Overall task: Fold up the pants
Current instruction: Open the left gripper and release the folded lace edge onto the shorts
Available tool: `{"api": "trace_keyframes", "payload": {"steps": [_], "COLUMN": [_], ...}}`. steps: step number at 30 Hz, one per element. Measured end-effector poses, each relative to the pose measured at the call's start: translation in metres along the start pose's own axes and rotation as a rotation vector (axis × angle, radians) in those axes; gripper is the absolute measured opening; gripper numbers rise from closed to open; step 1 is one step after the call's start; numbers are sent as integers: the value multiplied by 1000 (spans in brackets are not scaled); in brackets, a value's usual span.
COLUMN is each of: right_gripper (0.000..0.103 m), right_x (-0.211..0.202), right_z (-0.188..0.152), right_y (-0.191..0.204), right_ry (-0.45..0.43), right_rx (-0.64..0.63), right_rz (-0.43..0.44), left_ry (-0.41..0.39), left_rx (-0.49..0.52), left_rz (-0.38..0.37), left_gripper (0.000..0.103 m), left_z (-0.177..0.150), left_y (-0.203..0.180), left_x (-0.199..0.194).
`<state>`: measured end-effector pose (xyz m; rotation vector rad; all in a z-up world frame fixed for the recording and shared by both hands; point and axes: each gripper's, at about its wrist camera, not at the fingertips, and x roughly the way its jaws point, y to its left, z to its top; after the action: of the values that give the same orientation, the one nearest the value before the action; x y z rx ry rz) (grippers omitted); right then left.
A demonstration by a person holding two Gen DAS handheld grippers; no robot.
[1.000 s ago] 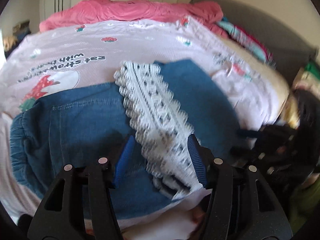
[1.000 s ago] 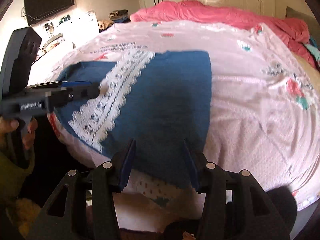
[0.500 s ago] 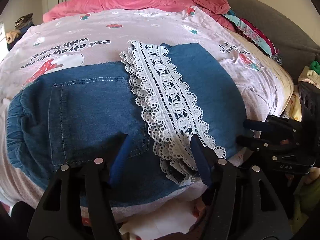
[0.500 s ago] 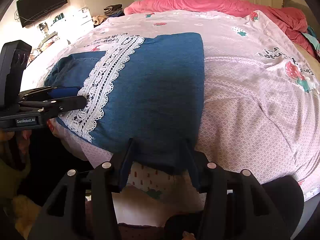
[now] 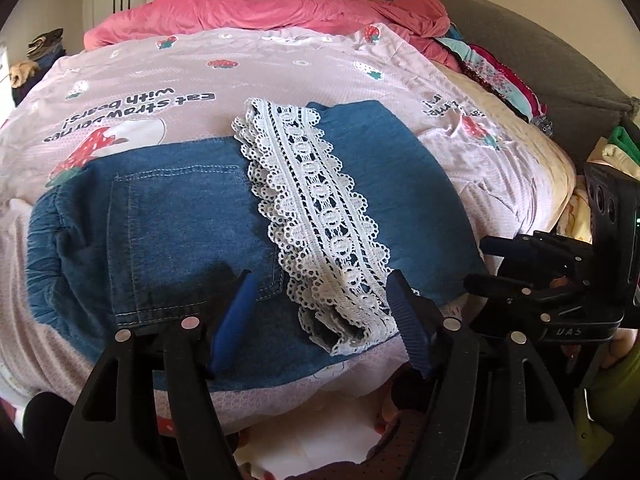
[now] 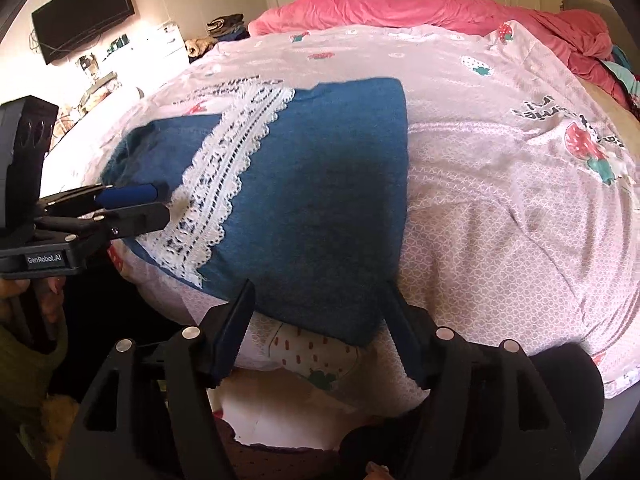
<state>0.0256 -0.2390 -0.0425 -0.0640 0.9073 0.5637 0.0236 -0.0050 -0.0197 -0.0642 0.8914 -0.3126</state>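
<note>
The denim pants (image 5: 192, 216) lie folded on the bed (image 5: 280, 76) near its front edge, with the white lace trim (image 5: 316, 216) running across the top layer. The left claw (image 5: 320, 316) is spread wide over the near edge of the pants, holding nothing. The right claw (image 6: 316, 324) is also spread wide at the fold's near corner, empty. A pink blanket (image 6: 420, 4) is heaped at the far end.
</note>
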Motion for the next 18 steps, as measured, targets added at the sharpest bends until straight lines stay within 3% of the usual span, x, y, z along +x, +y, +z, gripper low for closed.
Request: {"api": "trace_keyframes", "payload": {"steps": [8, 9, 10, 11, 18], "right_gripper": [68, 71, 88, 95, 96], "right_x": [-12, -14, -15, -17, -26], "right_z": [6, 6, 7, 8, 17], "right_y": [-3, -2, -2, -2, -4], "right_ry": [-24, -28, -32, -44, -73], "right_rx": [30, 33, 35, 39, 60], "right_rz": [-13, -17, -23, -40, -48], "left_ry": [-38, -41, -46, -51, -95], "left_rx": [-32, -35, -40, -45, -92], "left_rz": [11, 12, 14, 16, 40], "left_gripper": [73, 75, 77, 78, 91], "left_z": [1, 0, 0, 0, -4], "left_y": [10, 10, 12, 13, 30], "left_x": [-17, -19, -21, -24, -44]}}
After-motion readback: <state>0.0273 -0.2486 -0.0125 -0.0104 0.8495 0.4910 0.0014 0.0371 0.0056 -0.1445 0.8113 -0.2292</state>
